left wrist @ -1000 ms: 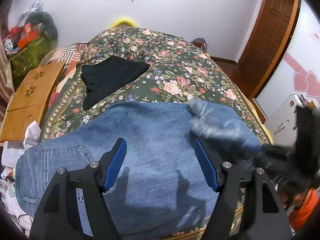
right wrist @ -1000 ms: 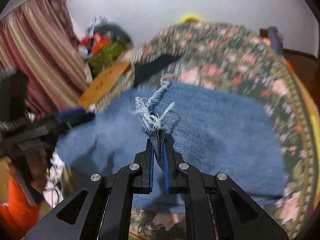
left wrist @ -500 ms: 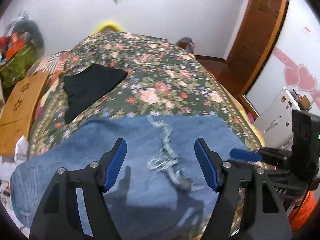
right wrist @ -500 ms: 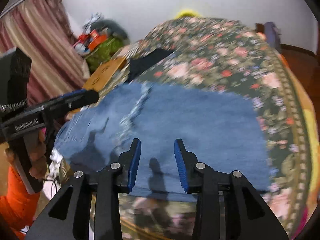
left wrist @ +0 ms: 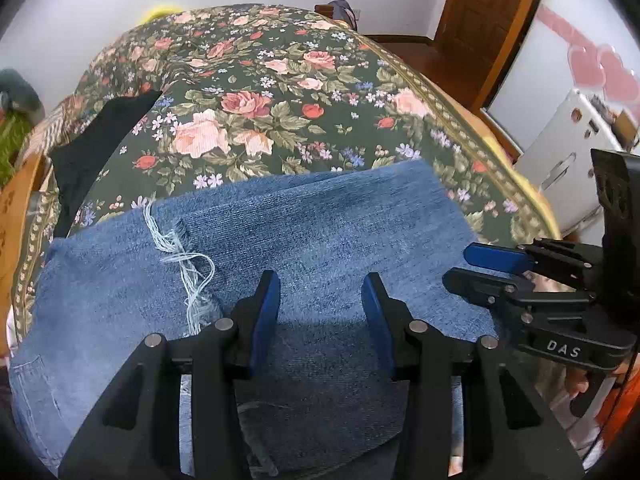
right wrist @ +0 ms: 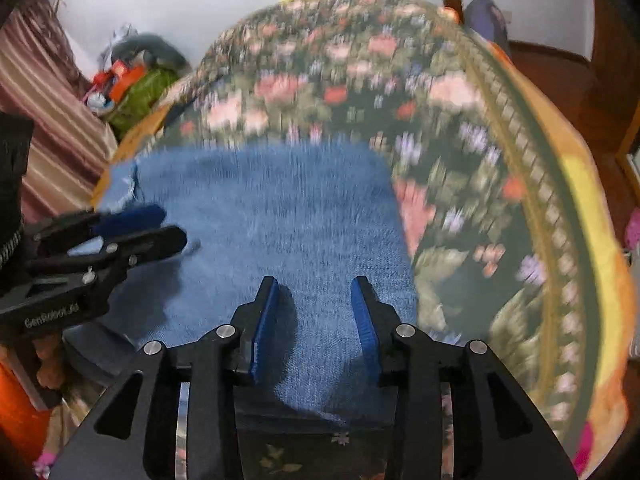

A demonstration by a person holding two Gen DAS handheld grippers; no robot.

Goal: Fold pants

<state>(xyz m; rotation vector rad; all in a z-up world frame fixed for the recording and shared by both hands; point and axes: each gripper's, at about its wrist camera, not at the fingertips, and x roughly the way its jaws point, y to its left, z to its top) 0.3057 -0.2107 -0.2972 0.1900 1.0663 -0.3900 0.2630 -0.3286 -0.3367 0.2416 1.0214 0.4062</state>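
Blue denim pants lie folded over on the floral bedspread, with a frayed hem and loose white threads at the left. My left gripper is open and empty just above the denim near the front edge. My right gripper is open and empty over the right part of the pants. The right gripper also shows at the right of the left wrist view. The left gripper shows at the left of the right wrist view. The right wrist view is motion-blurred.
A black garment lies on the bed at the far left. A wooden board leans beside the bed's left side. A wooden door and a white appliance stand to the right. Clutter and a striped curtain are at the left.
My right gripper let go of the frayed pant hem, opened and pulled back to the right. The leg now lies folded flat. The left gripper moved closer in over the denim.
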